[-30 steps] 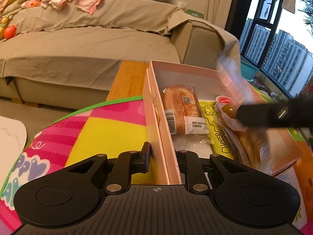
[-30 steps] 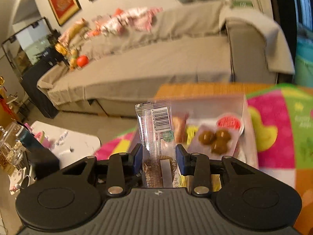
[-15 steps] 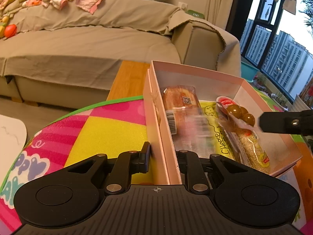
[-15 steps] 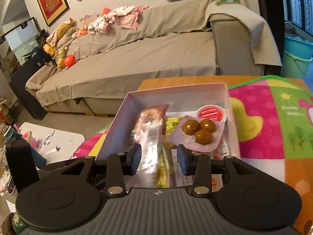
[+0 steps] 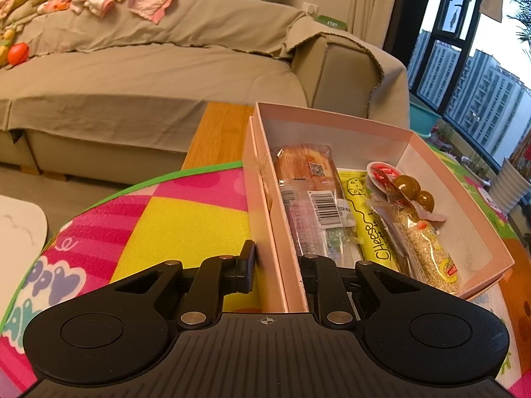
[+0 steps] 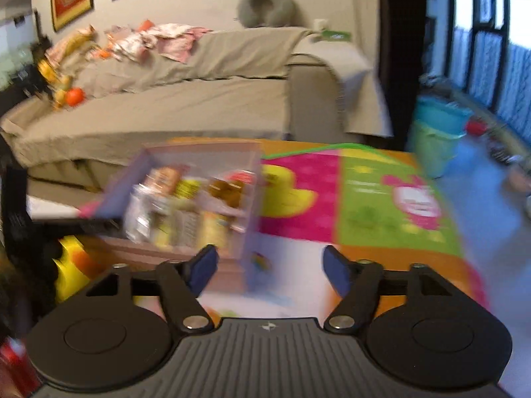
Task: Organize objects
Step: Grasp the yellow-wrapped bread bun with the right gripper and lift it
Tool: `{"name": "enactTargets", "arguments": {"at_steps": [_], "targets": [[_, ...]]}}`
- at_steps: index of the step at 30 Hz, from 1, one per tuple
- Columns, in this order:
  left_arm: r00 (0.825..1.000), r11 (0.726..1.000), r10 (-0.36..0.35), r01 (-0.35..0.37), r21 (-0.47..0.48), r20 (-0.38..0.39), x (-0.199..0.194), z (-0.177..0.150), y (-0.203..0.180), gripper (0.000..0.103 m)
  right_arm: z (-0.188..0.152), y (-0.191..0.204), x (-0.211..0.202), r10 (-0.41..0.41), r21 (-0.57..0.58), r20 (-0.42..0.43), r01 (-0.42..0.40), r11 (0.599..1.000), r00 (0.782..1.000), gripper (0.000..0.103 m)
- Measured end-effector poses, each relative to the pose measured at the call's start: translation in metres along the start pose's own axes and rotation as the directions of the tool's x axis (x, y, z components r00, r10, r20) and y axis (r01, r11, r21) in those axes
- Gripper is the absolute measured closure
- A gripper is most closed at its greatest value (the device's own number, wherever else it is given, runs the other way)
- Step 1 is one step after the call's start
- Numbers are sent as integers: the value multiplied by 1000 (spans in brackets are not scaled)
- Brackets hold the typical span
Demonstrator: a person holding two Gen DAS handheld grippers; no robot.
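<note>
A pink cardboard box (image 5: 335, 122) sits on a colourful play mat (image 5: 186, 222). Inside lie a bread packet (image 5: 305, 165), a clear barcoded snack packet (image 5: 318, 219) on top of it, a yellow cheese packet (image 5: 365, 219), a sesame bar (image 5: 428, 248) and a small tub of brown balls (image 5: 408, 189). My left gripper (image 5: 277, 258) is shut on the box's left wall. My right gripper (image 6: 270, 267) hovers over the mat beside the box (image 6: 199, 159); its jaws are opening and nothing is between them. That view is blurred.
A beige covered sofa (image 5: 149, 76) with clothes and toys stands behind the wooden table edge (image 5: 219, 132). A white low table (image 5: 16, 225) is at the left. A teal bin (image 6: 438, 132) stands near the window. A yellow toy (image 6: 69, 272) lies near my right gripper.
My right gripper carried the clear barcoded packet over the box, let it go onto the bread packet, drew back out of the left wrist view and opened wide. My left gripper stayed put.
</note>
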State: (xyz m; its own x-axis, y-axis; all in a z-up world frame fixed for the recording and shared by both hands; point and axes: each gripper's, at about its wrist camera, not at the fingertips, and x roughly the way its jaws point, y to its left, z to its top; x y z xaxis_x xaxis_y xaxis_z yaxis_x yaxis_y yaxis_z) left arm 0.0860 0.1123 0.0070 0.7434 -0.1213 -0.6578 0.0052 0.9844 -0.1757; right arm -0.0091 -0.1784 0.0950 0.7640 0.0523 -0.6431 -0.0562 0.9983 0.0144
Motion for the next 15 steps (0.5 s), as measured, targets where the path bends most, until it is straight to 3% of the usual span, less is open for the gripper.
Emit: {"name": "enactTargets", "arguments": {"at_steps": [2, 4, 9, 15], "targets": [[1000, 1000, 0, 0, 0, 0, 0, 0, 0, 84, -13, -10, -11, -71, -25, -7, 71, 997, 997, 9], [1000, 1000, 0, 0, -1, 0, 0, 0, 0, 84, -26, -23, -18, -128, -17, -29, 128, 992, 991, 2], [1000, 1000, 5, -5, -3, -2, -2, 0, 1, 84, -56, -55, -16, -170, 78, -117, 180, 981, 978, 1], [1000, 1000, 11, -11, 2, -6, -2, 0, 0, 84, -81, -70, 8, -114, 199, -206, 156, 967, 972, 1]]}}
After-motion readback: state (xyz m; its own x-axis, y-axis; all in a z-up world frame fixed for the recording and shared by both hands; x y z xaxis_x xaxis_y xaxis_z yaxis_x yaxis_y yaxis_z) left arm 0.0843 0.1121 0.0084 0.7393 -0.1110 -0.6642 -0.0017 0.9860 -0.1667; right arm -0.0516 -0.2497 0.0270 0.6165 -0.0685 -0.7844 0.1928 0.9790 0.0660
